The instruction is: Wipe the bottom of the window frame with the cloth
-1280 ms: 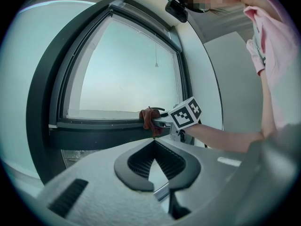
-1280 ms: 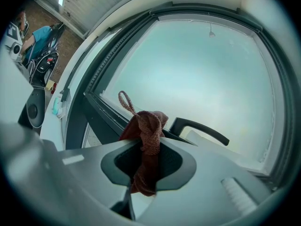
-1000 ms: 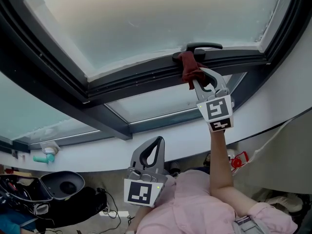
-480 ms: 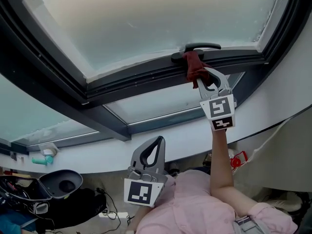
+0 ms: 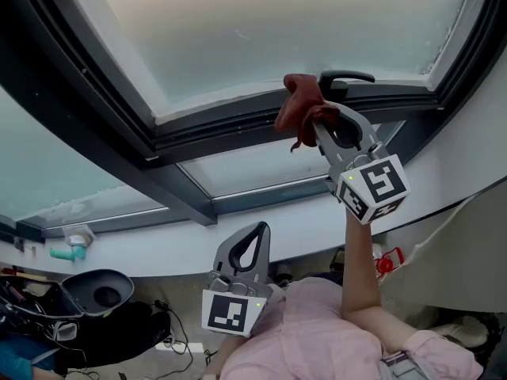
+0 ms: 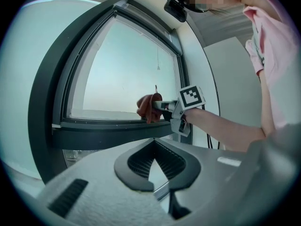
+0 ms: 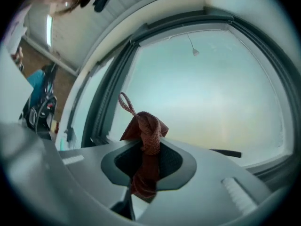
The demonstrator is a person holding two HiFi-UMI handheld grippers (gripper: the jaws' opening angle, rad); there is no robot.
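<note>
While the right gripper is reaching up to the window, its jaws are clamping a rust-red cloth between them. In the right gripper view the cloth is showing a coarse woven texture; it is bunching into a twisted wad above the jaws, with a thin loop of cord sticking out at its top and a crumpled tail hanging down below the pads. From the head view the wad is sitting at the bottom rail of the dark window frame, just left of the black window handle, overlapping the edge where the rail meets the frosted glass. The left gripper is hanging low, well apart from the window, near the person's pink sleeve; its jaws are meeting at the tips with nothing between them.
</note>
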